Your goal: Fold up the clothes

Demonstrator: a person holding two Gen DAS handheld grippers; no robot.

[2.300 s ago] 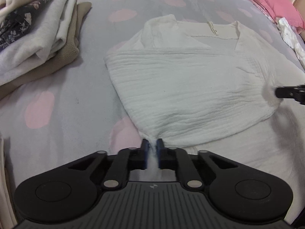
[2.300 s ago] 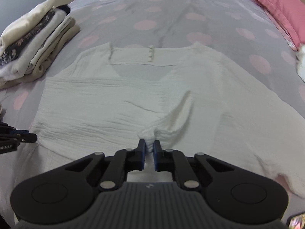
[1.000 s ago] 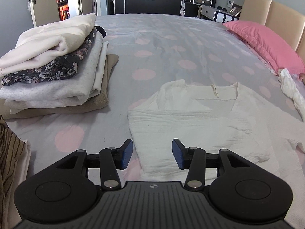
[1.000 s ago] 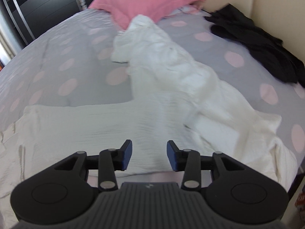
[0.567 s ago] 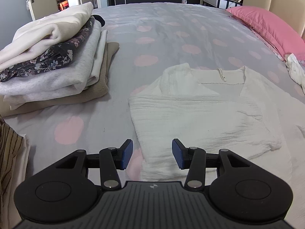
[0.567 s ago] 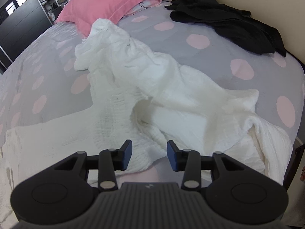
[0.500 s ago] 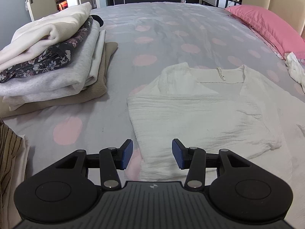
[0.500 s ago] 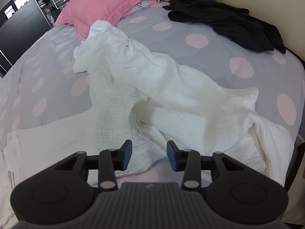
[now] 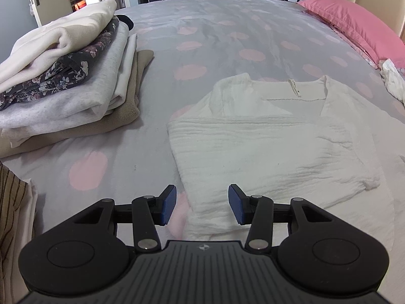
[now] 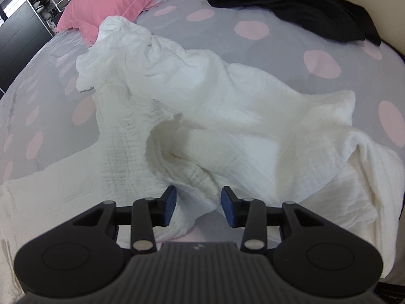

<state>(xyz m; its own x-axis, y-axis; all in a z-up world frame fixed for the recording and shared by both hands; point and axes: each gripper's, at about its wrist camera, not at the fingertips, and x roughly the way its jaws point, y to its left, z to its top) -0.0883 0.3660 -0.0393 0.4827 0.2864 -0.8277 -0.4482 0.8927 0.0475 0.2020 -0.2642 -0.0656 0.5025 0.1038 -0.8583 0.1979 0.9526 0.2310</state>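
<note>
Between right tongs [image 10: 198,209], white sleeve [image 10: 200,185], unpinched

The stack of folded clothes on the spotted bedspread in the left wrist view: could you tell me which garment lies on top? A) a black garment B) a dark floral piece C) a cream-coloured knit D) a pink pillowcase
C: the cream-coloured knit crowns the stack of folded clothes, with the dark floral piece directly beneath it and grey and beige layers lower down.

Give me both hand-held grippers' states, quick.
Left hand-held gripper: open, holding nothing, above the white top.
Right hand-held gripper: open, jaws just closing in around a sleeve fold, pads not yet pressing.
</note>
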